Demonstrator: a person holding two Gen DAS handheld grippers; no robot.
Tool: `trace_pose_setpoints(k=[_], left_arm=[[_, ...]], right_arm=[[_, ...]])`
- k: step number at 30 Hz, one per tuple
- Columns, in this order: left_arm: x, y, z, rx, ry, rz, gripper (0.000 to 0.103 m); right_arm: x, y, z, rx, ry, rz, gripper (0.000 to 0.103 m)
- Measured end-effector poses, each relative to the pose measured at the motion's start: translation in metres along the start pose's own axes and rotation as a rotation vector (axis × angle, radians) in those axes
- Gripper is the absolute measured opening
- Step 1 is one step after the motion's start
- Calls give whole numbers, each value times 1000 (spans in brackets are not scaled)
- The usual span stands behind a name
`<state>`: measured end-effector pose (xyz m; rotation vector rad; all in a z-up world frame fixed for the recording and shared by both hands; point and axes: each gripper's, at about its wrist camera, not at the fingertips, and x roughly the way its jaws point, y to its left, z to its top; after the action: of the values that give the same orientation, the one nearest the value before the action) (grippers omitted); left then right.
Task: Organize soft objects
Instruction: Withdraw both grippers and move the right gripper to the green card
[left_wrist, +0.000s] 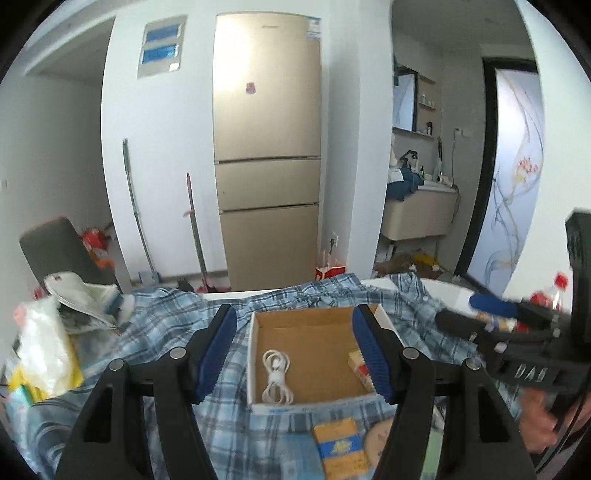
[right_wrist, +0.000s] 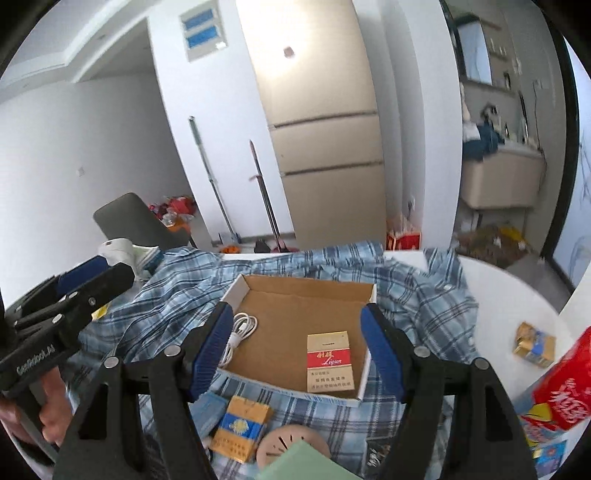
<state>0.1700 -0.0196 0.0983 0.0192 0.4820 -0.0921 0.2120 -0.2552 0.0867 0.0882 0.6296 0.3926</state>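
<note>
Above the plaid shirt (left_wrist: 166, 325), both tools — left tool (left_wrist: 295, 350), right tool (right_wrist: 295, 350) — hang apart, empty; next, likely regrasping the shirt for folding.

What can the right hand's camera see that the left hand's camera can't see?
Only the right wrist view shows the whole red-and-white pack in the box, a small gold-and-blue packet on the white table, and a green pad.

Only the left wrist view shows a red-capped bottle and clear bags.

Both show the box, the white cable, the plaid shirt, the fridge and both open, empty grippers: left, right.
</note>
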Motion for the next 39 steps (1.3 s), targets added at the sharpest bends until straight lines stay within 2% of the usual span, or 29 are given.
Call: trace_pose_setpoints(k=[6, 12, 21, 28, 34, 39], left_arm=[[-39, -7, -35, 3, -24, -30, 67], [-51, -8, -67, -47, -13, -85, 67], [-13, -1, -107, -28, 70, -61, 67], [18, -2, -140, -15, 162, -98, 67], [28, -3, -145, -8, 199, -101, 67], [29, -7, -146, 6, 199, -95, 67]], right_arm=[[-27, -5, -25, -59, -11, 22, 74], [-24, -12, -56, -103, 38, 48, 74], [-9, -23, -98, -140, 67, 77, 74], [3, -22, -110, -202, 76, 81, 74], [16, -24, -117, -219, 150, 126, 74], [24, -25, -121, -222, 200, 172, 74]])
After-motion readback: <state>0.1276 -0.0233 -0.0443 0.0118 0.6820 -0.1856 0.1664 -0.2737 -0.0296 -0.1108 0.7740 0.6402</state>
